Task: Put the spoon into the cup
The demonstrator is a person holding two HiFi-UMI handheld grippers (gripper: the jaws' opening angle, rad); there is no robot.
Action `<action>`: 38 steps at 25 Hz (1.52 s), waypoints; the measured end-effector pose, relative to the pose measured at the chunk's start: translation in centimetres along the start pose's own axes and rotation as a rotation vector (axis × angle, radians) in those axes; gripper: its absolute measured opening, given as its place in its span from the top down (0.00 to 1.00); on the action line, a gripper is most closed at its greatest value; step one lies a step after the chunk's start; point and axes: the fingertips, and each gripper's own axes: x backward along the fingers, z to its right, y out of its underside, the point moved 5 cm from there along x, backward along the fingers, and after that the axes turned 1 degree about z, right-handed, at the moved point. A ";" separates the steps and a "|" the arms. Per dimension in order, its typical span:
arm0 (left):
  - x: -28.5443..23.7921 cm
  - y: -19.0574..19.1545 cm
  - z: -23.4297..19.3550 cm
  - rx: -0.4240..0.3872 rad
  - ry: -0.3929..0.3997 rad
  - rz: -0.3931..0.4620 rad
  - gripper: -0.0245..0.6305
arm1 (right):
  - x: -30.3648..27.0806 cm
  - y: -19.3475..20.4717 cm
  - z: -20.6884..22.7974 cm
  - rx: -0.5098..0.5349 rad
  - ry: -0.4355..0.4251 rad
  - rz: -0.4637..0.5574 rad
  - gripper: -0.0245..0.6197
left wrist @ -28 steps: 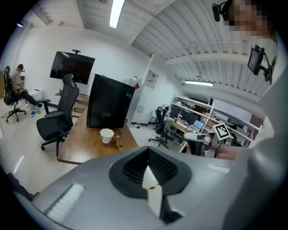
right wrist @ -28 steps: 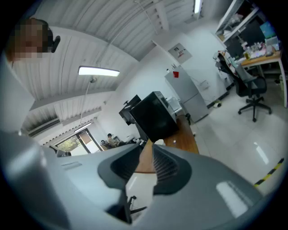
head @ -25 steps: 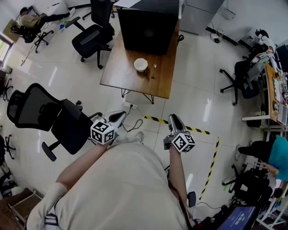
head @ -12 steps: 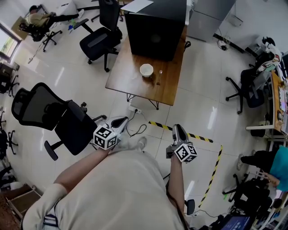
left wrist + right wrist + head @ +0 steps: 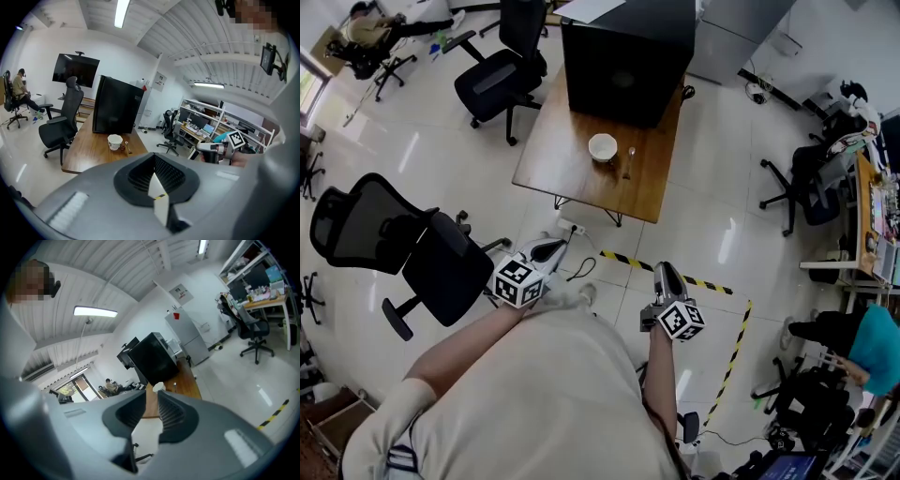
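A white cup (image 5: 602,147) stands on the wooden table (image 5: 553,155) across the floor, and the spoon (image 5: 629,161) lies just right of it. The left gripper view shows the cup (image 5: 115,142) and spoon (image 5: 127,147) far ahead. The right gripper view shows the cup (image 5: 158,386) small past the jaws. My left gripper (image 5: 547,250) and right gripper (image 5: 665,274) are held out over the white floor, well short of the table. Both are shut with nothing in them. My right gripper (image 5: 212,151) also shows in the left gripper view.
A big black monitor (image 5: 628,56) stands on the table's far half. Black office chairs sit left of the table (image 5: 492,80) and by my left arm (image 5: 441,267). A power strip with cable (image 5: 572,230) and yellow-black floor tape (image 5: 712,281) lie ahead. A person (image 5: 872,342) sits at right.
The head view has shifted a little and the table sits slightly differently in it. My left gripper has edged forward. Nothing was taken hold of or let go.
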 end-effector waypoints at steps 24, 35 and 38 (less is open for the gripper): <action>-2.9 -8.8 -17.9 0.007 0.172 -0.033 0.96 | -15.7 -3.6 -8.0 0.027 0.148 0.047 0.85; -3.2 -10.9 -24.0 -0.031 0.237 -0.055 0.96 | -19.0 -2.3 -9.7 0.004 0.237 0.114 0.85; -3.3 -11.3 -24.9 -0.031 0.248 -0.048 0.96 | -19.5 -2.1 -10.1 0.001 0.253 0.117 0.85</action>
